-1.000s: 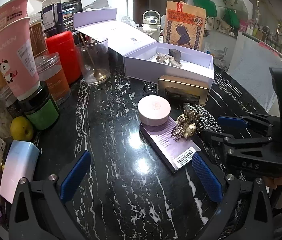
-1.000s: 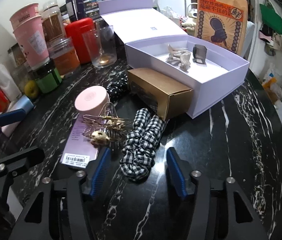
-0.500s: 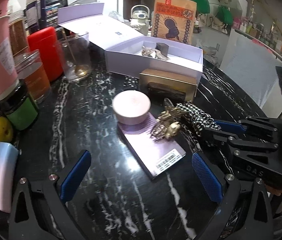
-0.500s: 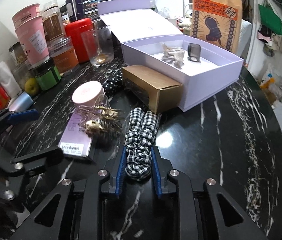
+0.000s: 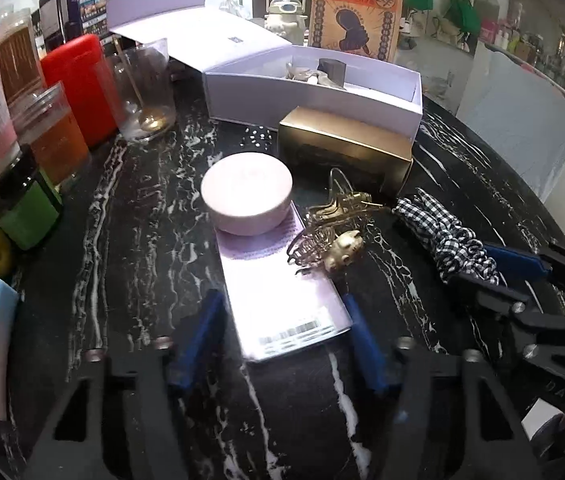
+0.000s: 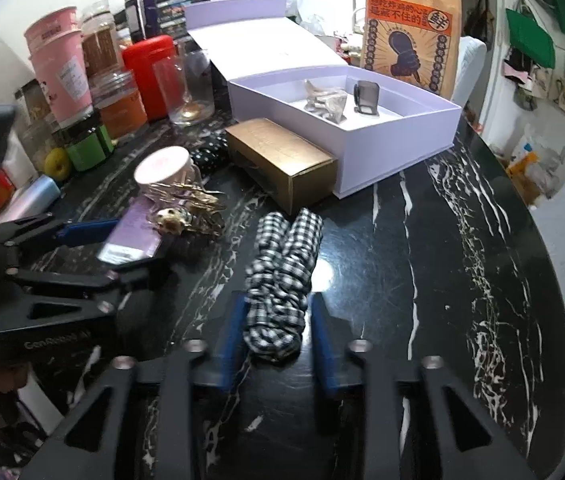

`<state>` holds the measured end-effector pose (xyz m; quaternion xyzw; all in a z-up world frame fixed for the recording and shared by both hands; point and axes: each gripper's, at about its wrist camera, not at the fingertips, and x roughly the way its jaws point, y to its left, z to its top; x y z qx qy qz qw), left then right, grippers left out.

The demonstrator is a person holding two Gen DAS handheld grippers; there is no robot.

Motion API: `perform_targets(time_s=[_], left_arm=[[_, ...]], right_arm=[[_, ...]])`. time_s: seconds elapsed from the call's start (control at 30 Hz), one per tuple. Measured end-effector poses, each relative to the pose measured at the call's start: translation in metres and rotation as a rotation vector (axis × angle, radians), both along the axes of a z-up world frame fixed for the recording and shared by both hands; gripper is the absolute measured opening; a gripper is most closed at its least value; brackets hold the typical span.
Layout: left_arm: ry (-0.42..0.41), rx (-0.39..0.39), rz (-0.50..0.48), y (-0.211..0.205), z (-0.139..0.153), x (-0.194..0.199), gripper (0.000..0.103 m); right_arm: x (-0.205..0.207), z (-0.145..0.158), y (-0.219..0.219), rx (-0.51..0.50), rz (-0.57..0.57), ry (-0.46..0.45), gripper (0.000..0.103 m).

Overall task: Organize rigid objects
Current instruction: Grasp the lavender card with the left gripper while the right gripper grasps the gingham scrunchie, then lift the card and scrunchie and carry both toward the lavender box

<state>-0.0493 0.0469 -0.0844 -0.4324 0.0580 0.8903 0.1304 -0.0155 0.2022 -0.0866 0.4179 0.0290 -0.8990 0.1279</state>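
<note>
Black marble table (image 6: pixel 462 248) is packed on the left gripper's (image 5: pixel 282 344) side, bare out to the rim past the right gripper (image 6: pixel 276 338). Left one's blue fingers sit narrowly either side of the flat lilac box (image 5: pixel 282 300), barcode end toward it; contact unclear. Right one pinches the checked scrunchie (image 6: pixel 282 272). Snack bag (image 6: pixel 410 32) behind the open lilac box (image 6: pixel 346 120) reads "鲜".
</note>
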Motion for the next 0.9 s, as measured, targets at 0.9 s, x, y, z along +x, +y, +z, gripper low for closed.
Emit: perform_targets(time_s=[0.9], left_arm=[[-0.003, 0.021, -0.063, -0.035, -0.001, 0.047, 0.051]], right_arm=[[0.032, -0.005, -0.015, 0.003, 0.067, 0.022, 0.030]])
